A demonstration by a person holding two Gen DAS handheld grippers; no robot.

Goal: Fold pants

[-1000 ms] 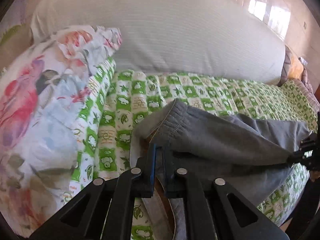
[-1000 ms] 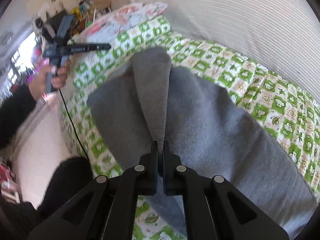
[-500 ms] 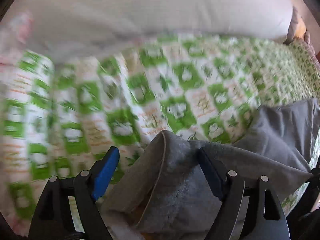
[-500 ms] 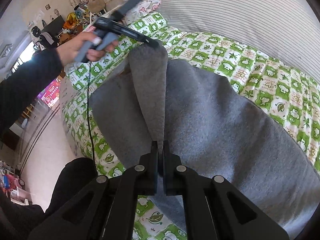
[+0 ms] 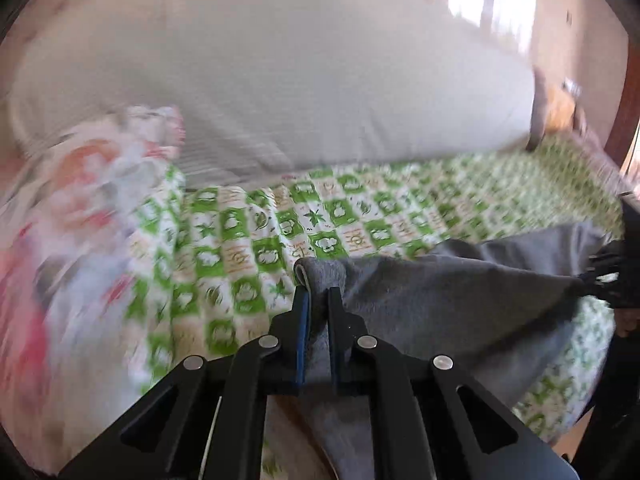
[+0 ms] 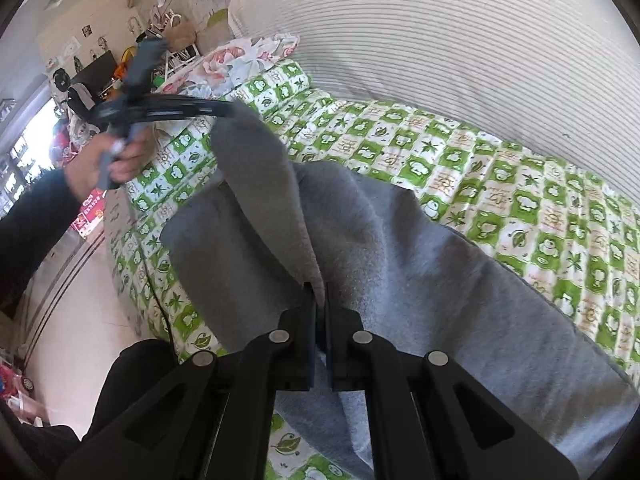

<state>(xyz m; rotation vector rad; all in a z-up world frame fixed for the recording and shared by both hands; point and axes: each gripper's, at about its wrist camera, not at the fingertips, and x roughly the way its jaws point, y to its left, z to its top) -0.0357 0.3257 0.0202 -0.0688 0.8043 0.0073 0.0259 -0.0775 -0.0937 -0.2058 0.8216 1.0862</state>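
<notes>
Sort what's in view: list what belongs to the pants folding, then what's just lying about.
Job: grey pants; left gripper, shut on the pants; right gripper, shut on the pants; green checked bedspread underneath.

Lying about: floral pillow; striped white bolster.

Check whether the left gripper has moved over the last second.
Yes. In the right wrist view the left gripper, shut on the gray pants, has gone from beyond the bed's edge toward the striped cushion, over the green checkered sheet.
</notes>
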